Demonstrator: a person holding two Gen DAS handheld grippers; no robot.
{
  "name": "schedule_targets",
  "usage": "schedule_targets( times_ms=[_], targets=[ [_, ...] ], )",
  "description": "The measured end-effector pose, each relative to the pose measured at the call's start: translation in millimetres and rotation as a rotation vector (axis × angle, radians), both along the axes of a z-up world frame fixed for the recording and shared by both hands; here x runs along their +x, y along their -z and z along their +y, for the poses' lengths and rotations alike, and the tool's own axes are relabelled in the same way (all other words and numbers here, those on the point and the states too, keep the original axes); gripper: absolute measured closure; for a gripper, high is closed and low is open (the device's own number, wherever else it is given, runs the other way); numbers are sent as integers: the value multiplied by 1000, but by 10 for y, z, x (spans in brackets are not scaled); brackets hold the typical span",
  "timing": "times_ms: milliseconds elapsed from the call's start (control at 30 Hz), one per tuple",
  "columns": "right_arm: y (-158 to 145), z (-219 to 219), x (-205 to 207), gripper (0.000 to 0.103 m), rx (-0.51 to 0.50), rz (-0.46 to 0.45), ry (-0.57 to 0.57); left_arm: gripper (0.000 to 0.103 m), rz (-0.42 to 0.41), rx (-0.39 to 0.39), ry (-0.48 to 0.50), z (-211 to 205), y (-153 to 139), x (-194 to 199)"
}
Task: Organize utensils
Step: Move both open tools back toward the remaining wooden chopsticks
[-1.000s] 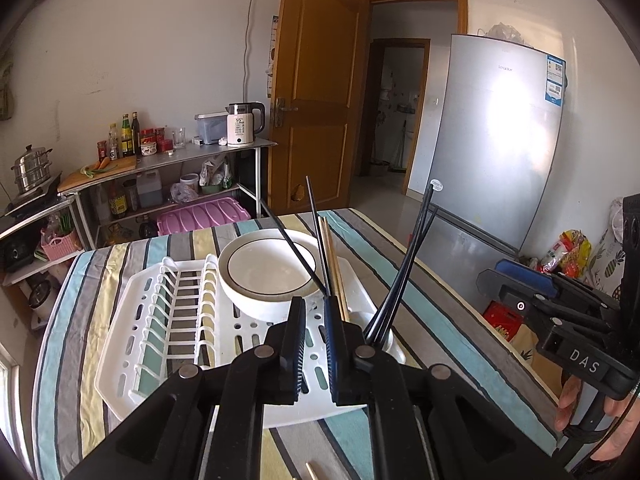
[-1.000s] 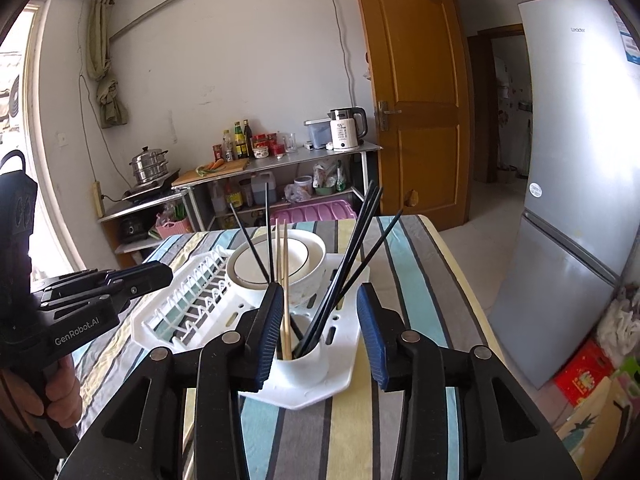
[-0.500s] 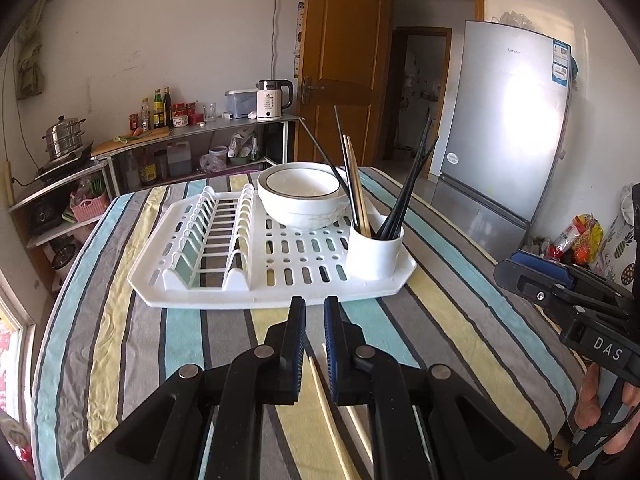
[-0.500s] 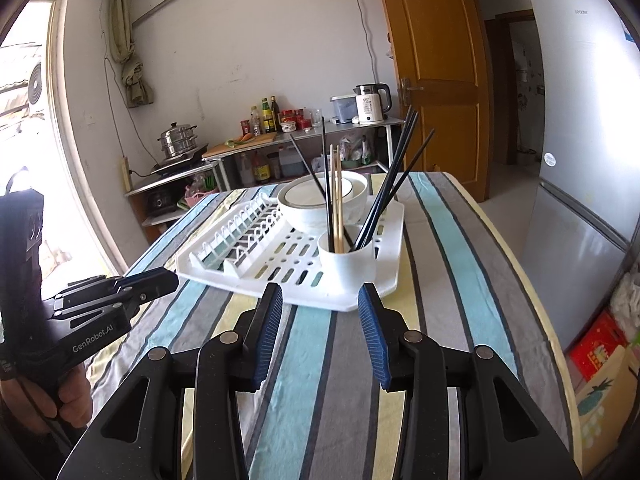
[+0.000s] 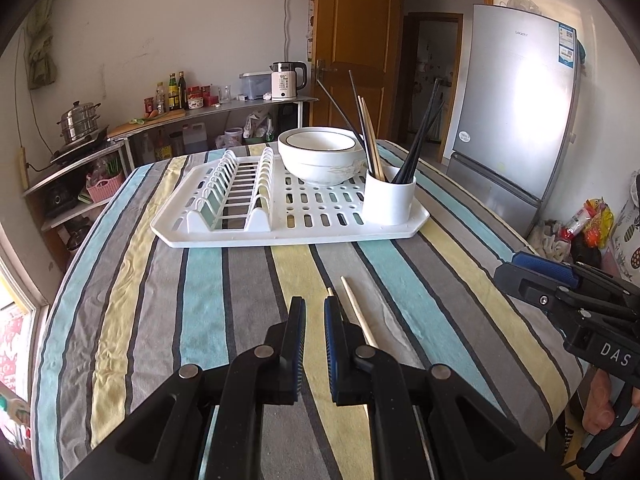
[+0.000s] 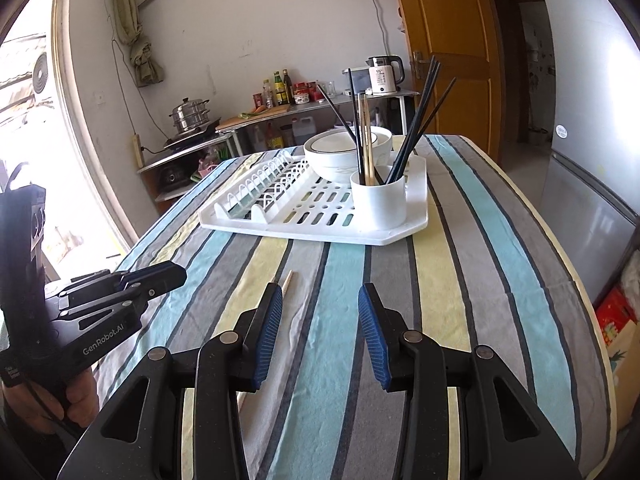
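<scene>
Left wrist view puts two pale wooden chopsticks on the striped cloth right in front of you, lying side by side and pointing away toward the rack; one tip peeks out just beside your nearer fingers. Further along, the white utensil cup stands at the near right corner of the white dish rack, holding black chopsticks that lean right and a pale pair leaning left. A white bowl with a dark rim sits on the rack behind the cup, and the plate slots on the rack's left side hold nothing.

Your bench wears a cloth striped in grey, teal and yellow. Beyond it a metal shelf against the wall carries bottles, a kettle and a steamer pot; a wooden door stands beside a silver fridge.

Your left hand-held gripper has its jaws almost together, nothing between them, and hangs over the cloth with the chopsticks just to its right. Your right hand-held gripper has its blue pads parted about halfway, nothing between them, with the chopstick tip beside its left finger.
</scene>
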State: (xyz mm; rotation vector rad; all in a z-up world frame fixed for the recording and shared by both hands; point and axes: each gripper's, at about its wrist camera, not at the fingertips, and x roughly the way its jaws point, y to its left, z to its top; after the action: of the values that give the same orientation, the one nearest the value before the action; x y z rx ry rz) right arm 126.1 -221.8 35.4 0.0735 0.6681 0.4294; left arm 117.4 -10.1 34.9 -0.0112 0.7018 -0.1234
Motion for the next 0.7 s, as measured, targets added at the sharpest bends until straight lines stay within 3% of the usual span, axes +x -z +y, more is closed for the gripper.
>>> schedule_targets(
  times_ms=[567,700],
  targets=[
    [217,195,125,62,-13,66,-36,94,87,-33,7,65,276,175],
    [247,177,143,62,-9,76,-32,86,124,-62,17,57,370,267]
  ],
)
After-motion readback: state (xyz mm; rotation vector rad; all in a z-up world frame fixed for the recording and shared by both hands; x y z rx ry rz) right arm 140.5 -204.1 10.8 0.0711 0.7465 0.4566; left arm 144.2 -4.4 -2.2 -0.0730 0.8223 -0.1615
